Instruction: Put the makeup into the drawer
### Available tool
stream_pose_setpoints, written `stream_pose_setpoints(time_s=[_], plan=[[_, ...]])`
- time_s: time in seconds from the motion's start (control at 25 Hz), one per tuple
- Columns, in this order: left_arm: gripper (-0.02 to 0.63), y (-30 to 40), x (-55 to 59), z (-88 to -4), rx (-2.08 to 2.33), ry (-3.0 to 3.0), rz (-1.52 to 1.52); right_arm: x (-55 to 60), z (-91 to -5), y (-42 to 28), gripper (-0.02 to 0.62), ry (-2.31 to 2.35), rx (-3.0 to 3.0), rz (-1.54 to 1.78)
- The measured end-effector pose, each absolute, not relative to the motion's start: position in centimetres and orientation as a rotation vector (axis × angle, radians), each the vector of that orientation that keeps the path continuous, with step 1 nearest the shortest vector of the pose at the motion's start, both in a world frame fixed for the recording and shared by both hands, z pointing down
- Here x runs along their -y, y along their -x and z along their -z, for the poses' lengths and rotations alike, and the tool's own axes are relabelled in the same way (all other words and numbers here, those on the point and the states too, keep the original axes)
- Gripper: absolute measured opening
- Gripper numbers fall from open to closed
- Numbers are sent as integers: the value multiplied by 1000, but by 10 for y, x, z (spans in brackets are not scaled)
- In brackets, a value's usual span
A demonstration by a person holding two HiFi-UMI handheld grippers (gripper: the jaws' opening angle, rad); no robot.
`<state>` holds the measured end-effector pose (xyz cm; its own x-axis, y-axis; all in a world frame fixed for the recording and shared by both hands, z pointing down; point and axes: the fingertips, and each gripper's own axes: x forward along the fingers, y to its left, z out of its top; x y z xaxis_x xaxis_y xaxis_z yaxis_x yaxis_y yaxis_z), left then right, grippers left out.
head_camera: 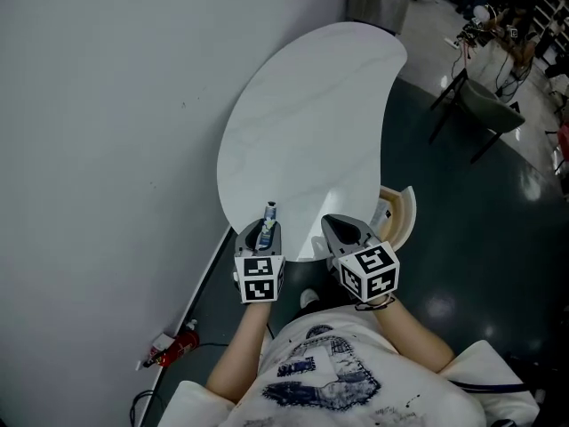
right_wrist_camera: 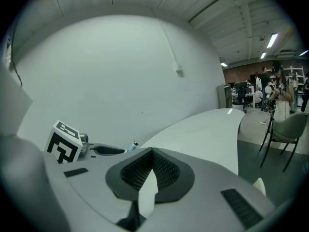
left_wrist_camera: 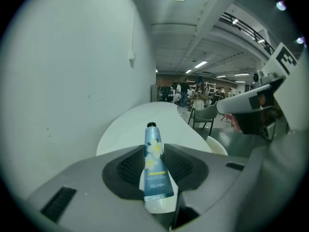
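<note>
The left gripper's [left_wrist_camera: 154,149] jaws stand partly apart and clamp a blue makeup tube [left_wrist_camera: 155,170] by its body, ribbed pads pressing on both sides. The tube's long axis runs along the jaws: the flat crimped end lies back near the camera, and the dark cap points away up the frame, leaning slightly left. In the head view the cap [head_camera: 270,206] reaches just over the lower edge of the white curved table [head_camera: 311,123]. The right gripper [right_wrist_camera: 152,153] has its jaws closed together on nothing; in the head view it sits just right of the left gripper [head_camera: 266,231]. A pale curved drawer [head_camera: 404,216] juts from under the table at lower right. A plain wall [head_camera: 98,149] bounds the left side. Dark open floor [head_camera: 462,229] lies to the right, with a chair [head_camera: 484,105] well apart at upper right.
</note>
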<state>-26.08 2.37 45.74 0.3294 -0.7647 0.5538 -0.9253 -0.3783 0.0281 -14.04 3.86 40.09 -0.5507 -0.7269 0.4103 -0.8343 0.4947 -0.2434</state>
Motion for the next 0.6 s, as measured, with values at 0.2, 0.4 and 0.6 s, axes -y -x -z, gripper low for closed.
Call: stream_pose_setpoints(time_s=[0.2, 0.4, 0.6], plan=[[167, 252, -43, -440, 1468, -2325, -633, -62, -395, 136, 20, -1395, 2471, -607], [169, 237, -56, -435, 1400, -2383, -605, -82, -391, 130, 20, -1444, 2439, -596], [167, 209, -64, -438, 1312, -2433, -599, -96, -391, 109, 20, -1520, 2384, -590]])
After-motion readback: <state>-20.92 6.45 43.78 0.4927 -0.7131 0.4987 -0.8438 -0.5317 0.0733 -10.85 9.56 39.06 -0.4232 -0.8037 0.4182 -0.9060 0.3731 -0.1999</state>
